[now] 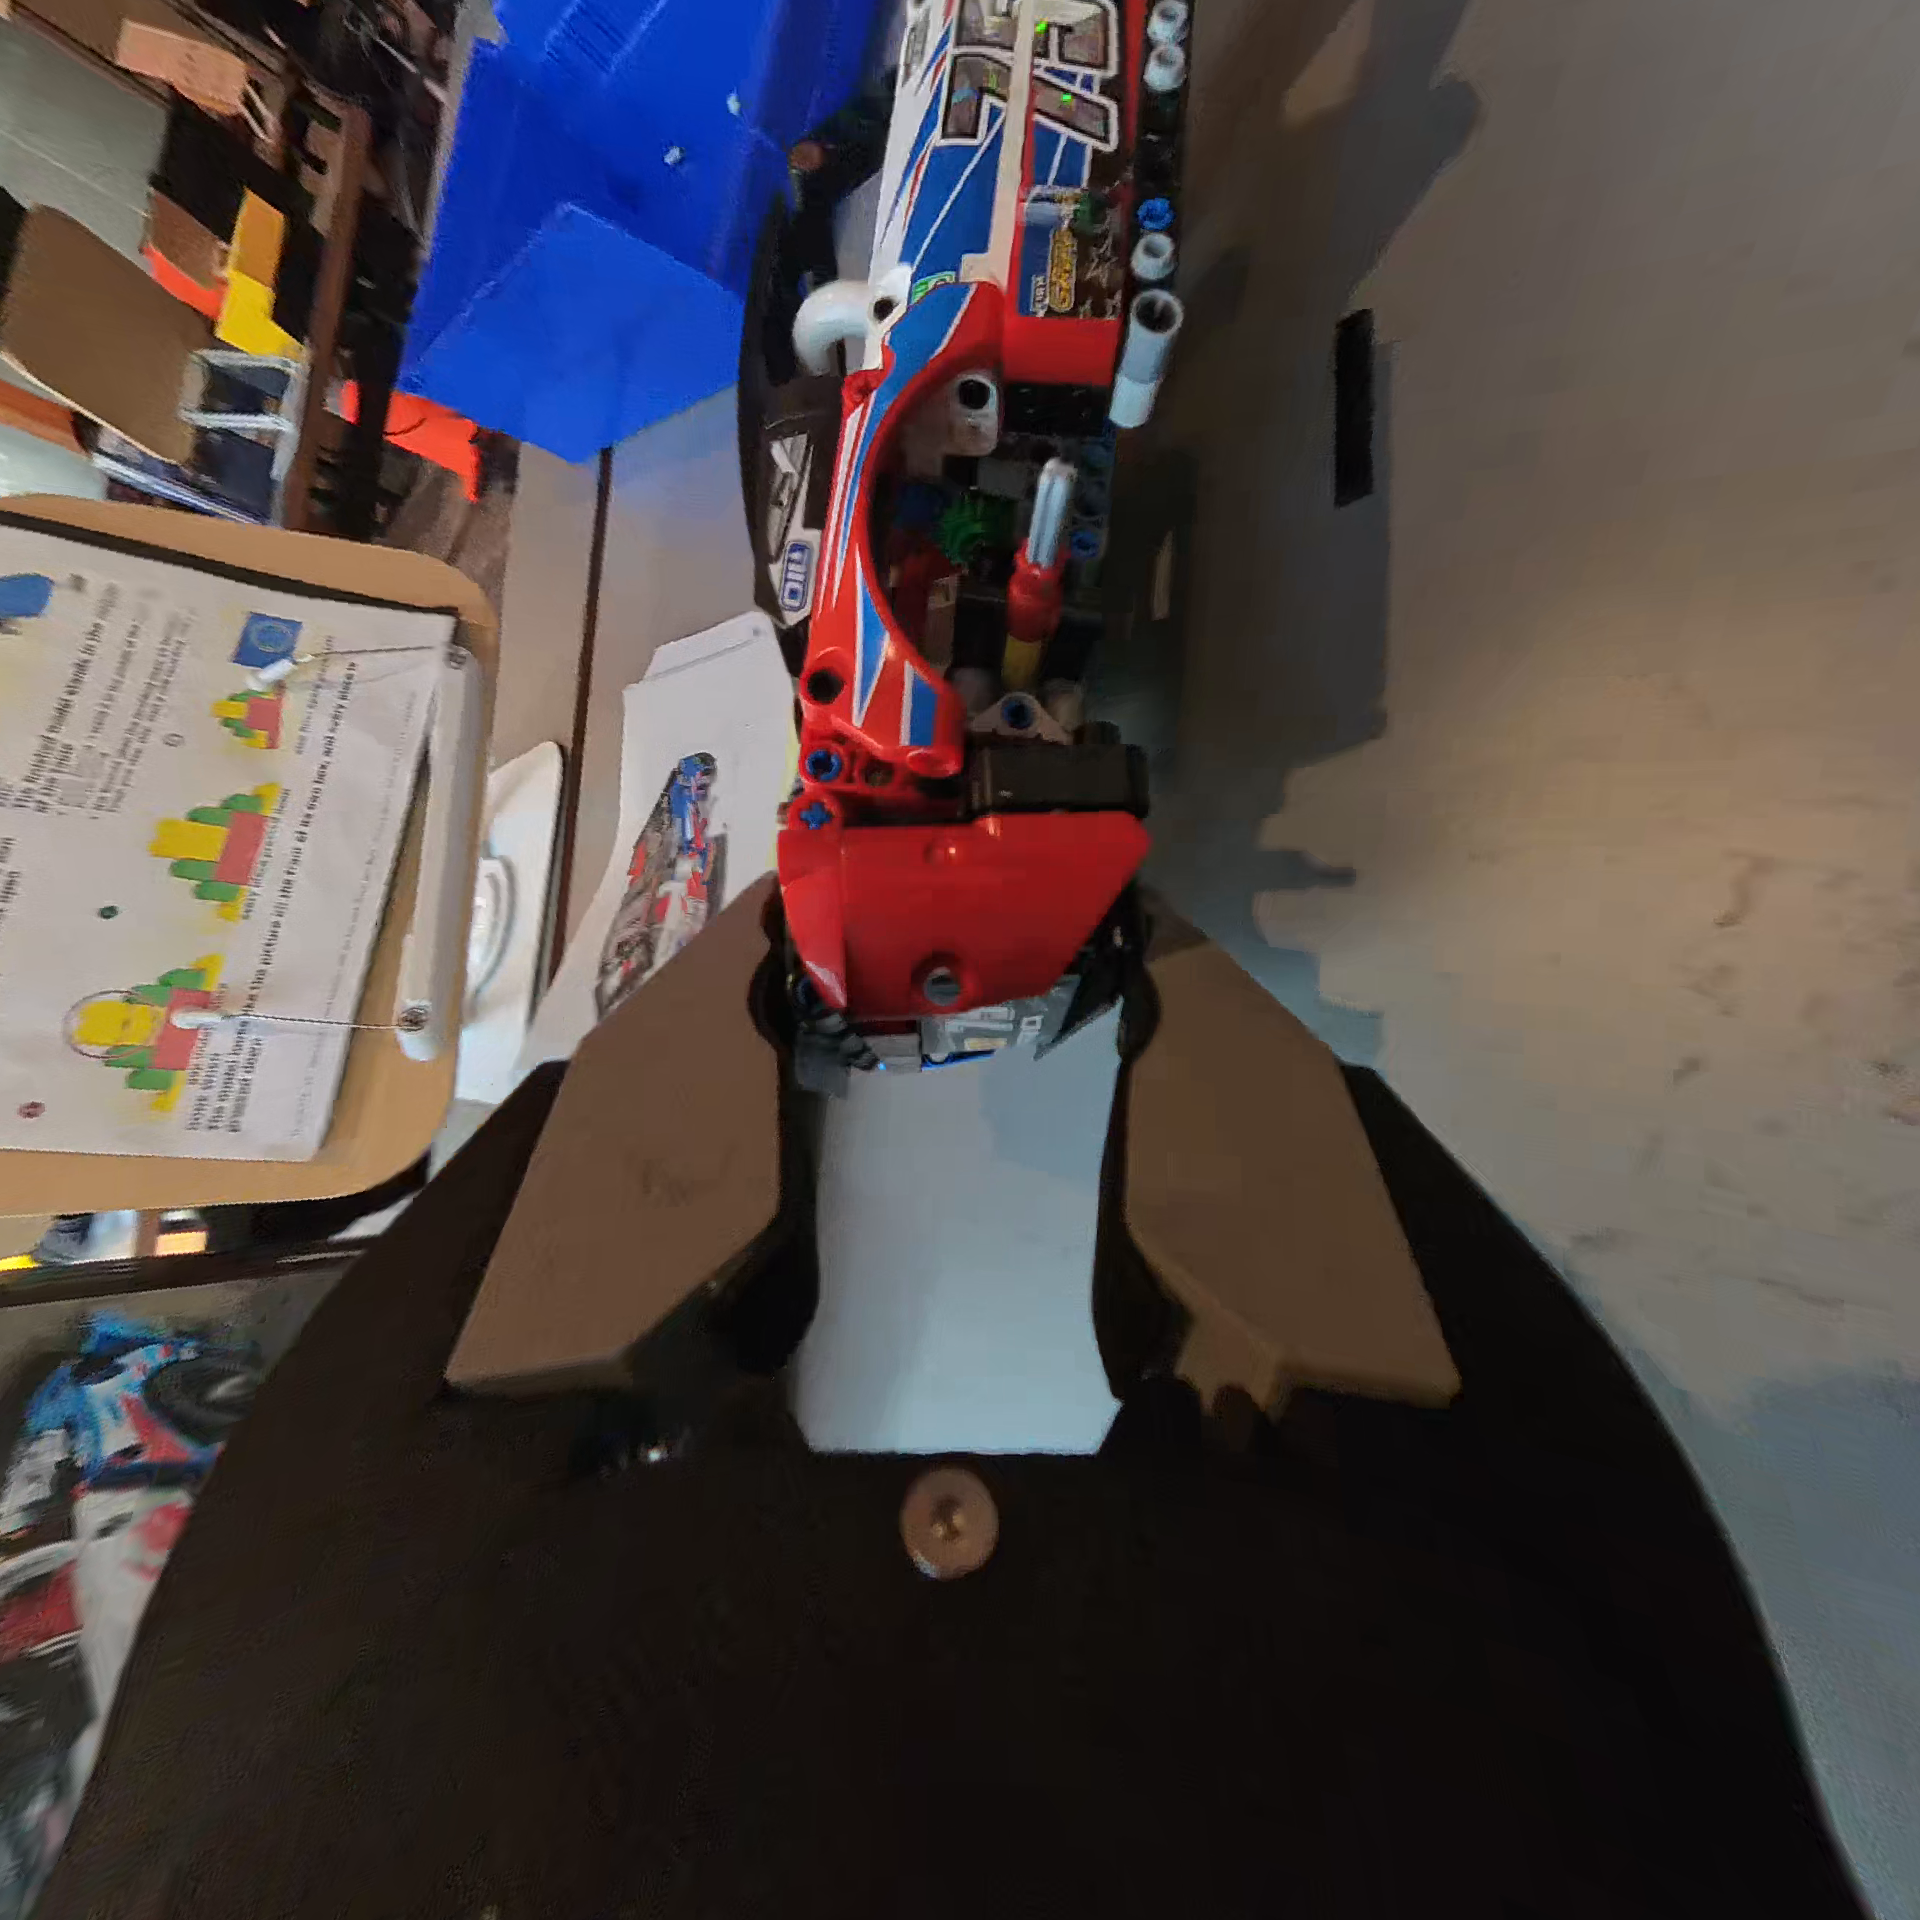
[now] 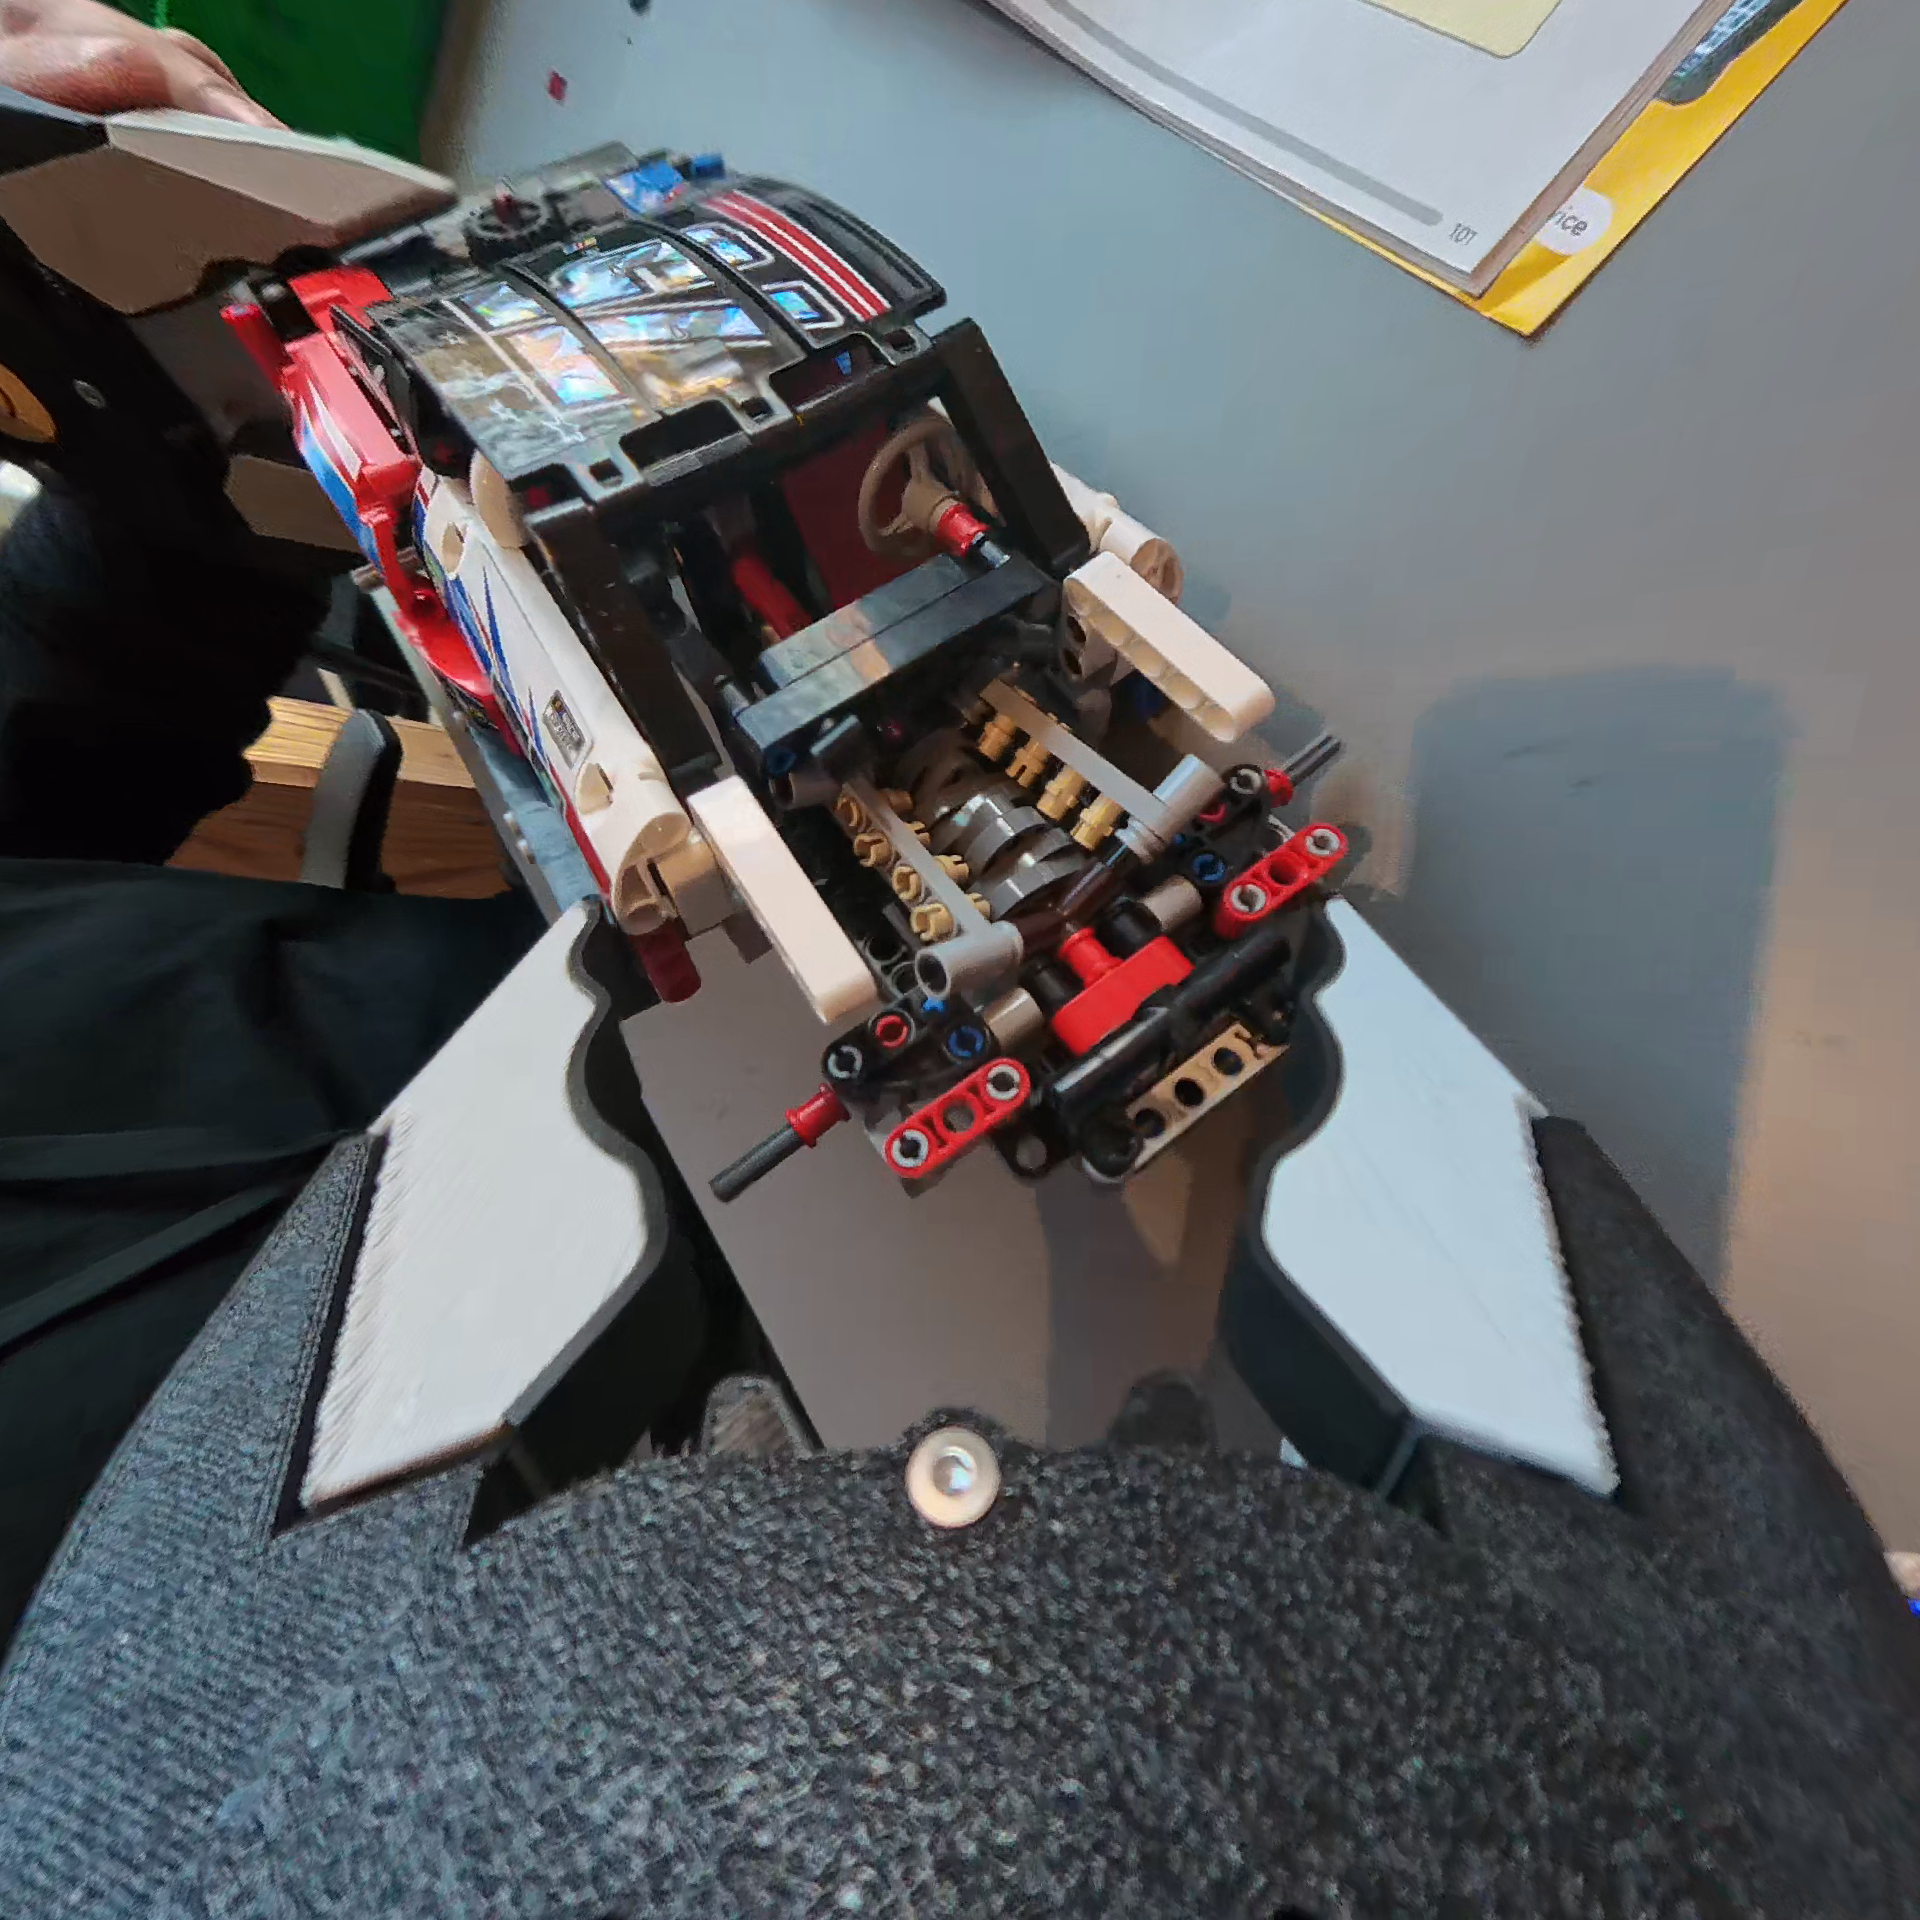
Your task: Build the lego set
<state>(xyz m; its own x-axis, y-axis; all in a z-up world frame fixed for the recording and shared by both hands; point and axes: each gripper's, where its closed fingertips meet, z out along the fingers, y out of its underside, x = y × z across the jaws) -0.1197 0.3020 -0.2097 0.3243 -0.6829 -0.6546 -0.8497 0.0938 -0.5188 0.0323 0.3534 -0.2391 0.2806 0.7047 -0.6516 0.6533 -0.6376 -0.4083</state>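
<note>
In the right wrist view, the right claw [image 2: 951,997] stands spread around the near, open end of the lego car [image 2: 790,623]. Its pale fingers [image 2: 488,1226] flank the exposed engine and red beams, and whether the tips touch the model I cannot tell. Bare grey table [image 2: 1558,727] lies open to the right. Its edge runs along the left, under the car's side. Far right lies an instruction booklet [image 2: 1403,135].

At far left the left claw [image 2: 312,312] meets the car's other end, with a person's hand [image 2: 114,62] above it.

The left wrist view alone shows that grip: the left claw [image 1: 951,966] is pinching the car's [image 1: 966,540] red end panel between brown fingers [image 1: 665,1153]. The car stretches away from it. Left of the car lie a clipboard with a brick diagram sheet [image 1: 208,852], a loose printed page [image 1: 686,831], and farther off a blue bin [image 1: 623,229]. Open table [image 1: 1610,727] lies to the right.
</note>
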